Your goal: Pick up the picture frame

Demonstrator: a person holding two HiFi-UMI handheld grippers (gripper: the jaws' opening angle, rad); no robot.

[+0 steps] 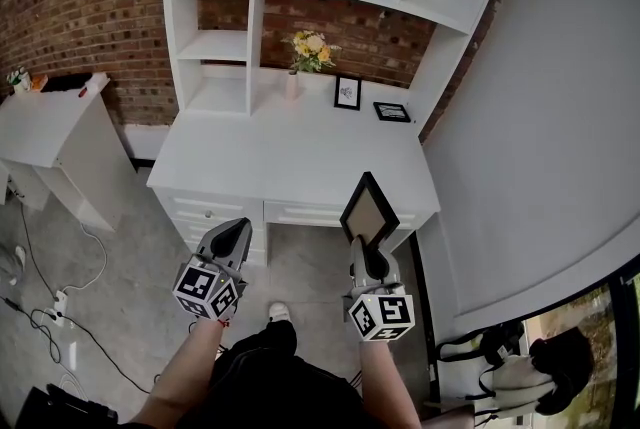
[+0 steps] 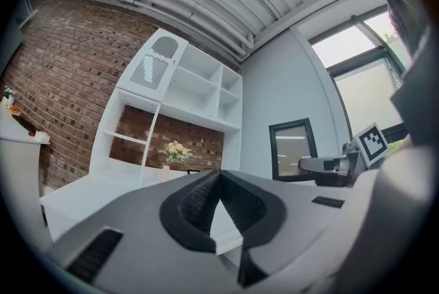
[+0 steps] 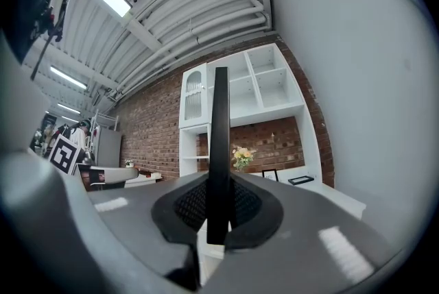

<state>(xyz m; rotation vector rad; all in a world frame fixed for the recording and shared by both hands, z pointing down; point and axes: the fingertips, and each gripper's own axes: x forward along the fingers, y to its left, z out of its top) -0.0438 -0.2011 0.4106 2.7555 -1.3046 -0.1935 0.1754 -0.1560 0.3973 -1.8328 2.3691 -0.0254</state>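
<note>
Black picture frame (image 1: 370, 209) upright, edge-on, between jaws of right gripper (image 1: 366, 255)

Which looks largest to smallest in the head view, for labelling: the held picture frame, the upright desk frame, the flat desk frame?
1. held picture frame, though nearest the camera
2. upright desk frame, flat desk frame: alike

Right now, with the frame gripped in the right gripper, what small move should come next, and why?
Probably a slight lift, away from the desk: the right gripper is shut on the picture frame at its lower edge, the frame sits tilted in the air near the desk's front edge, and the left gripper is shut, holding nothing.
</note>
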